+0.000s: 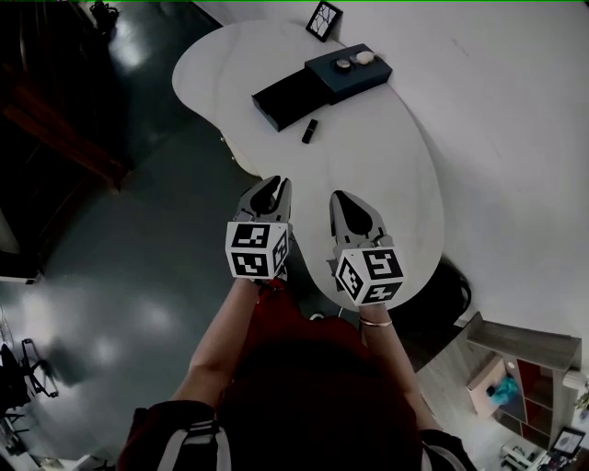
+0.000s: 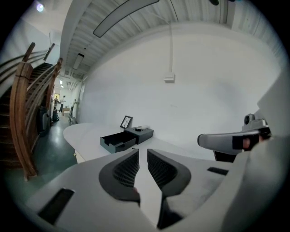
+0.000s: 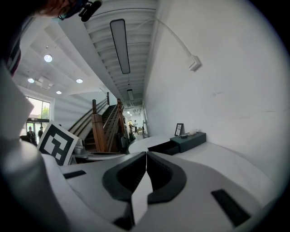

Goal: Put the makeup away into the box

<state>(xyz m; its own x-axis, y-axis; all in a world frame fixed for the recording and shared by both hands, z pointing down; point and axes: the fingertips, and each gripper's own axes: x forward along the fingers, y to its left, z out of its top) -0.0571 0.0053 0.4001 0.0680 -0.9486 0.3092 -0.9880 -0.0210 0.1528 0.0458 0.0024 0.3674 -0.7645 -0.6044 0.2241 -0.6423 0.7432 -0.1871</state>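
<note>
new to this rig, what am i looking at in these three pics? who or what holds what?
There is no robot here: a person holds a two-jaw gripper in each hand. The top-down picture comes from a camera on the person's head. It shows the left gripper and the right gripper, each carrying a marker cube that is part of the tool. The other two pictures come from wide-angle cameras riding on the grippers, each looking along its own jaws.

On the white table stands a dark box with its drawer pulled open. A small dark stick, probably the makeup, lies beside the drawer, and a framed picture stands at the far end. Two small things sit on the box, too small to name.

Both grippers are shut and empty.
</note>
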